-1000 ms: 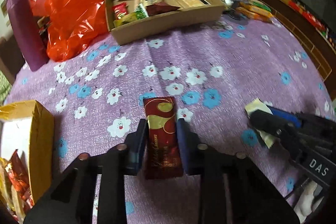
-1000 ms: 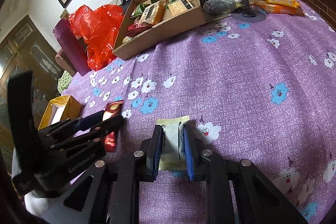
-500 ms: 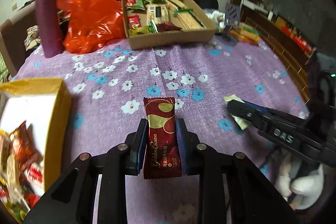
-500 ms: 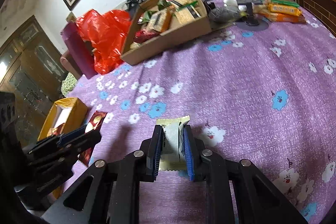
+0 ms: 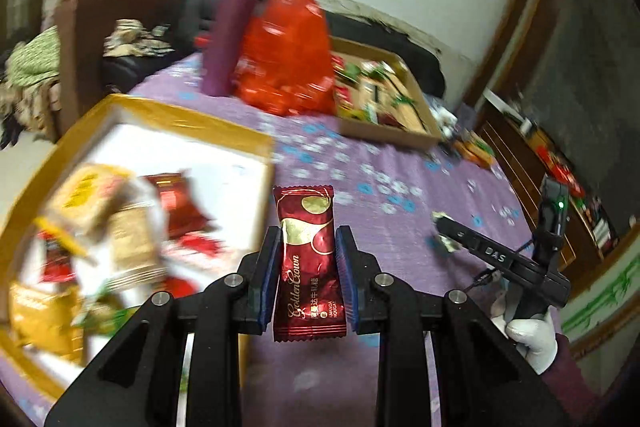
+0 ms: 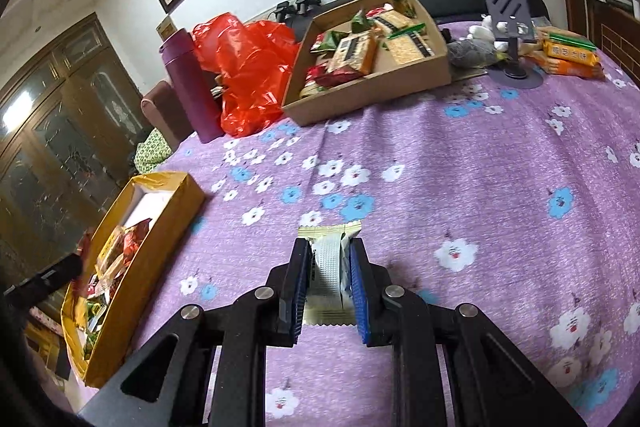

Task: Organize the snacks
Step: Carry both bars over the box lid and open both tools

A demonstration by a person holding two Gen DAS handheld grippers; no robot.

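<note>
My left gripper (image 5: 307,247) is shut on a dark red candy packet (image 5: 307,259) and holds it in the air beside the right wall of the yellow box (image 5: 168,115), which holds several snack packets. My right gripper (image 6: 330,263) is shut on a pale green-and-white snack packet (image 6: 329,267) above the purple flowered cloth (image 6: 460,167). The yellow box (image 6: 168,215) lies to its left. The right gripper also shows in the left wrist view (image 5: 442,227), with its packet end sticking out.
A cardboard tray (image 6: 372,87) with several snacks stands at the back. A red plastic bag (image 6: 244,67) and a purple bottle (image 6: 192,83) stand to its left. A phone stand (image 6: 510,23) and orange packets (image 6: 568,55) are at the back right.
My left gripper has lifted and swung left with the red packet, so the yellow box now fills its left side. My right gripper has risen a little with its packet.
</note>
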